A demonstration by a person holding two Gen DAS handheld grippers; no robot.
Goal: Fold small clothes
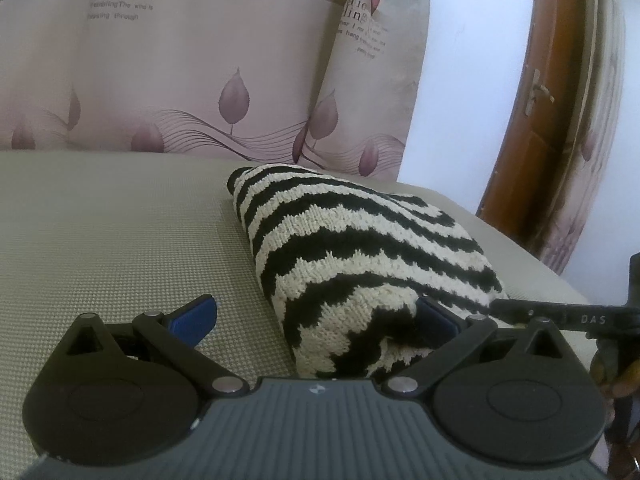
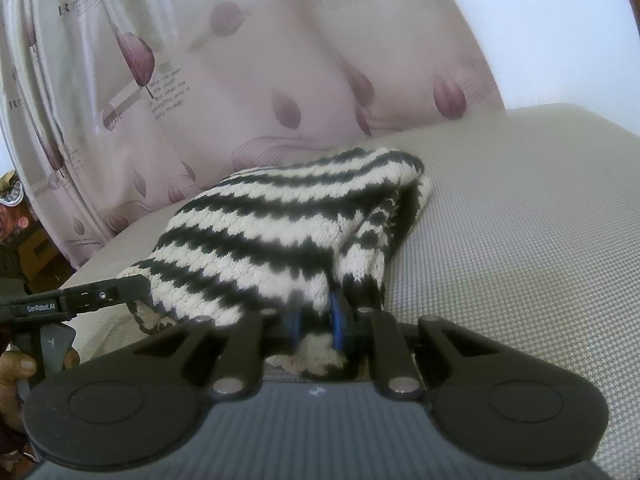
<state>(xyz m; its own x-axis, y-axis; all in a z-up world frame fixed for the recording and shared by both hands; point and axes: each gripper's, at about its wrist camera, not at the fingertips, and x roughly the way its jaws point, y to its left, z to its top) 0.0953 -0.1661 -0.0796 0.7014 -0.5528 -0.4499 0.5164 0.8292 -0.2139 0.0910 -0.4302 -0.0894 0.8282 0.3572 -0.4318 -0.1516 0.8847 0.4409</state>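
Note:
A black-and-cream striped knit garment (image 1: 360, 248) lies bunched and folded over on a beige textured cushion (image 1: 112, 240). In the left wrist view my left gripper (image 1: 316, 318) stands open and wide. The garment's near end fills the right half of the gap and touches only the right blue pad (image 1: 436, 320). In the right wrist view my right gripper (image 2: 316, 322) is shut on the near edge of the garment (image 2: 272, 232), with knit fabric pinched between its blue pads (image 2: 338, 320). The left gripper's finger (image 2: 100, 296) reaches the garment's left corner.
A pink curtain with a leaf print (image 1: 200, 80) hangs right behind the cushion. A brown wooden door (image 1: 532, 120) stands at the right in the left wrist view. Bare cushion (image 2: 520, 240) spreads to the garment's right. A hand (image 2: 24, 368) holds the left gripper's handle.

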